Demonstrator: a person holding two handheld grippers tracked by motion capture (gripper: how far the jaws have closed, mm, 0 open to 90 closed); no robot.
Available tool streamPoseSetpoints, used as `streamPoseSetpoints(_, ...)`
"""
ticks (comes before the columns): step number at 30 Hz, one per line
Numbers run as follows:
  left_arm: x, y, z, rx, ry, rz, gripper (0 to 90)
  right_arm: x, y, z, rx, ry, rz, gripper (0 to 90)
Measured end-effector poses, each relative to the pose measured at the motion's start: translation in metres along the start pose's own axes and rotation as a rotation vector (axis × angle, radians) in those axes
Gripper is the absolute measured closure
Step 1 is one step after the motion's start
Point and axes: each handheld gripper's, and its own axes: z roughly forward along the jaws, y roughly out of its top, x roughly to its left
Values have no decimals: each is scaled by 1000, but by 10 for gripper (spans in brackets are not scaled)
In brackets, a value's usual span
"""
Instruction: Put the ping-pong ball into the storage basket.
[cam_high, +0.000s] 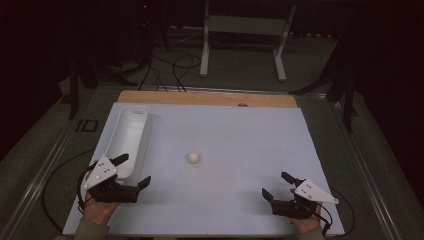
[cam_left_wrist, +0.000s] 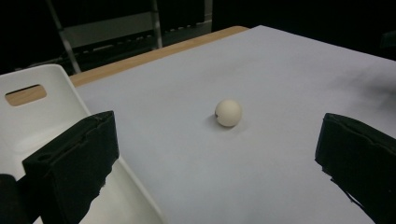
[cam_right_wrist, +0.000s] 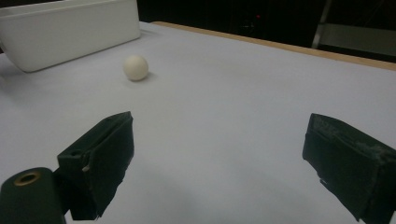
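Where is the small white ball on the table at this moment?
In the high view the ball lies alone on the white table, slightly left of its middle, just right of the long white tray and apart from both grippers.

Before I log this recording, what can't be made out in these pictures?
- Inside of the long white plastic bin: in the right gripper view its near wall hides the floor; in the left gripper view the left claw covers part of it.
- Small dark mark on the cream ball: too small to read.
- Room beyond the table: too dark in the high view.
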Motion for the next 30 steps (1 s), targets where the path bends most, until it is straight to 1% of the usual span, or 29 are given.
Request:
streamPoseSetpoints(9, -2, 13, 8, 26, 2, 10, 0, 0, 0, 0, -2, -1, 1, 87)
streamPoseSetpoints(13, -1, 16, 9, 29, 2, 12, 0, 0, 0, 0, -2, 1, 2, 87)
streamPoseSetpoints(19, 0, 20, 13, 33, -7, 6, 0, -1, 1, 0, -3, -1, 3, 87)
streamPoseSetpoints(30, -2, 25, 20, 42, -17, 14, 0, -1, 1, 0, -4, -2, 5, 87)
